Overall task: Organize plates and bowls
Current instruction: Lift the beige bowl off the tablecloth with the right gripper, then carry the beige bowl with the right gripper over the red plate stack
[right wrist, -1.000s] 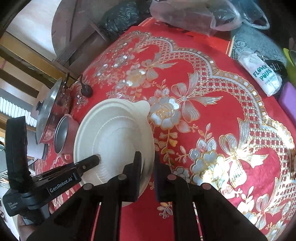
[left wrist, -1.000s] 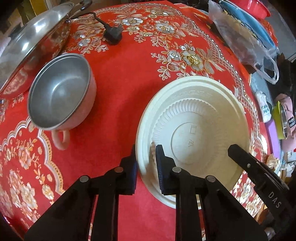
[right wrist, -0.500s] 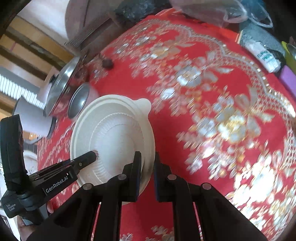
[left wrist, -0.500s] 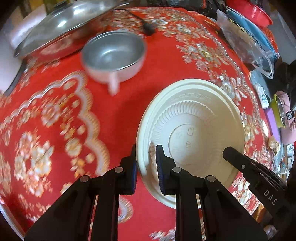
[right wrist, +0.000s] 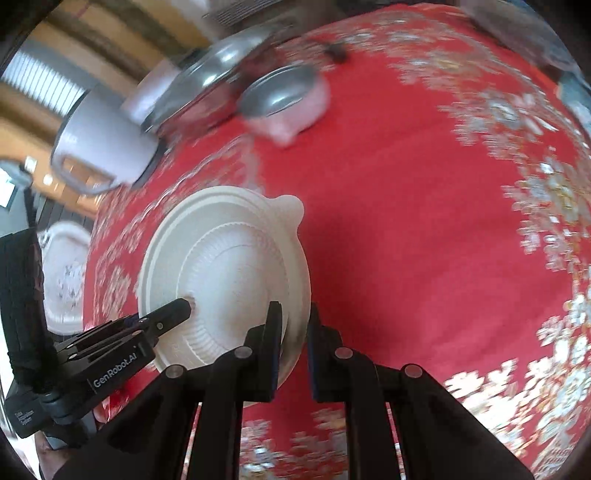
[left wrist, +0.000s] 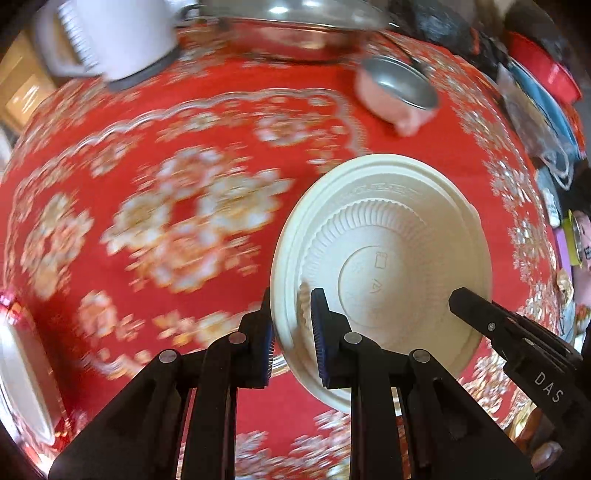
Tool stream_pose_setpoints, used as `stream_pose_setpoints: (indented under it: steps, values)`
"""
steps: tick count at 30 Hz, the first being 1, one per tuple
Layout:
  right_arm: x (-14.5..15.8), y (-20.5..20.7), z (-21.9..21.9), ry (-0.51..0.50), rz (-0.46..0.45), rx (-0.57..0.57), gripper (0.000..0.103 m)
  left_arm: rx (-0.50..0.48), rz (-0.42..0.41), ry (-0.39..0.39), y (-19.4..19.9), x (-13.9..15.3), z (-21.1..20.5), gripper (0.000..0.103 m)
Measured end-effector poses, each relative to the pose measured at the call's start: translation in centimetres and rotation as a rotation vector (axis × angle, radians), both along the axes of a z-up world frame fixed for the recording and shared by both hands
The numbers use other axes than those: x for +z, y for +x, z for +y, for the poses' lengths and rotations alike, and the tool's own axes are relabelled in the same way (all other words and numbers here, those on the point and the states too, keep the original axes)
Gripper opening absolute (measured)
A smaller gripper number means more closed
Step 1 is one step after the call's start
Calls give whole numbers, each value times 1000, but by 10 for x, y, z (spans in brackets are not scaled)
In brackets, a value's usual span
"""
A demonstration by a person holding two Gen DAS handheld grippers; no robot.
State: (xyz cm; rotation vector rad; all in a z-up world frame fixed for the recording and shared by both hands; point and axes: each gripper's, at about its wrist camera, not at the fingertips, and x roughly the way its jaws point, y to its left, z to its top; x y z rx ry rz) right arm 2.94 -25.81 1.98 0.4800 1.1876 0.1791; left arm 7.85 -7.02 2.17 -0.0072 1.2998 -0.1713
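A cream plastic bowl is held above the red tablecloth by both grippers. My left gripper is shut on its near left rim. My right gripper is shut on the opposite rim of the bowl; its finger also shows in the left wrist view. The left gripper's finger shows in the right wrist view. A small metal bowl with a pink outside and a handle stands on the cloth farther back, also in the right wrist view.
A large steel pan with a lid and a white appliance stand at the back. A white tray or plate lies off the table's left edge. Plastic bags and red and blue basins are at the far right.
Both grippers have carried the cream bowl to the left across the table. The metal bowl and pan have slid right in view, and the white appliance has come into sight.
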Motion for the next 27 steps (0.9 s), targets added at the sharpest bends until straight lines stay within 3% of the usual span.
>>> stream_pose_setpoints:
  steps: [10,27]
  values:
    - [12,5,96,-14,-21,166,12,139,-40,21,-32,18,100,17]
    - [39,11,238,-23,-92,409,14,373,-96,30,-77,50,231,18]
